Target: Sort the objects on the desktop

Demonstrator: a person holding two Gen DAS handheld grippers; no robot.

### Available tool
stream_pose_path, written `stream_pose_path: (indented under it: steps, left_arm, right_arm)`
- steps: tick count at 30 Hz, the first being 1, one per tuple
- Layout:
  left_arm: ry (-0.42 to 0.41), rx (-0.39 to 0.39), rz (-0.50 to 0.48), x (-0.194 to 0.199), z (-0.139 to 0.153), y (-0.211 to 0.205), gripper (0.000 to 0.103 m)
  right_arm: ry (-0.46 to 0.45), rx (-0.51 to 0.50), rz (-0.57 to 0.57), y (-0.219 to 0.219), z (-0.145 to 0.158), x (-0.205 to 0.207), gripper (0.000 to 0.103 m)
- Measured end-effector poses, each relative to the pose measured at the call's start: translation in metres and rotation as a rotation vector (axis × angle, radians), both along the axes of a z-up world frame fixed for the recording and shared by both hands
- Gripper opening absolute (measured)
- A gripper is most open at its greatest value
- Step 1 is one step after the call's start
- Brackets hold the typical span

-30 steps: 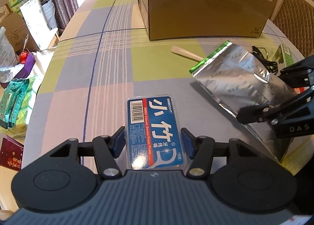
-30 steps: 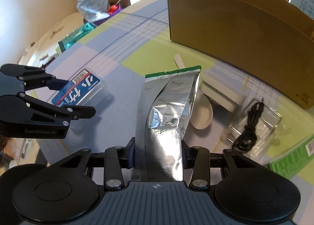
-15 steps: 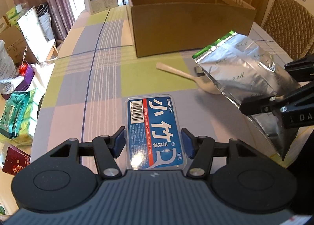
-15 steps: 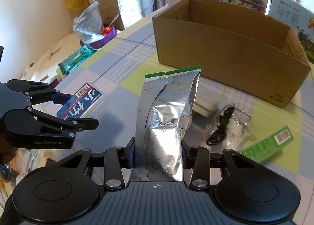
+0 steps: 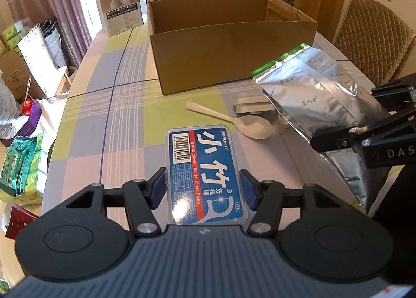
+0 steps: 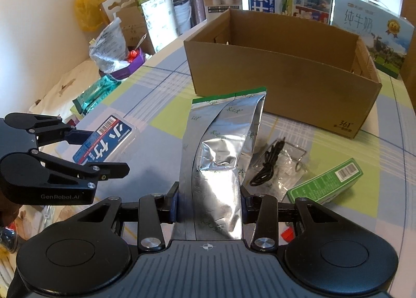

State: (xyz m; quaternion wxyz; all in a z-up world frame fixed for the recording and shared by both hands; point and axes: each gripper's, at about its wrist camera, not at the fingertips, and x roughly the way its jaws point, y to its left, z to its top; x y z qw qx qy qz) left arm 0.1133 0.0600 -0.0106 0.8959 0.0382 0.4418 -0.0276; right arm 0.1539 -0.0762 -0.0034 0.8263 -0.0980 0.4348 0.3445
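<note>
- Left claw [image 5: 202,188] clamps floss box [image 5: 204,165]; right claw [image 6: 209,203] clamps foil bag [image 6: 221,147].
- Both held above worktop [image 5: 124,105], short of carton [image 5: 234,45].
- Step: carry to carton.
- Next: clear near wall, release inside.

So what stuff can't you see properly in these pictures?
- Floor of the cardboard box: its front wall hides it in both wrist views, so whether anything lies inside is unknown.
- Flat grey thing, left wrist view: the silver foil bag covers its right part.
- Bottom of the foil bag: hidden behind the right gripper.
- Small print on the dental floss picks box, held by the left gripper: too small.
</note>
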Motion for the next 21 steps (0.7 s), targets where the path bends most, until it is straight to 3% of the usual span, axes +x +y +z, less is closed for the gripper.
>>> stream_pose_path:
  steps: [11, 21]
  left_arm:
    - [-0.010, -0.002, -0.026, 0.009, 0.011, -0.011, 0.054]
    - [-0.057, -0.018, -0.086, 0.063, 0.044, -0.021, 0.054]
  right_arm:
    - [-0.010, 0.017, -0.036, -0.013, 0.010, 0.004, 0.039]
    - [-0.071, 0.025, -0.099, -0.034, 0.055, 0.052, 0.039]
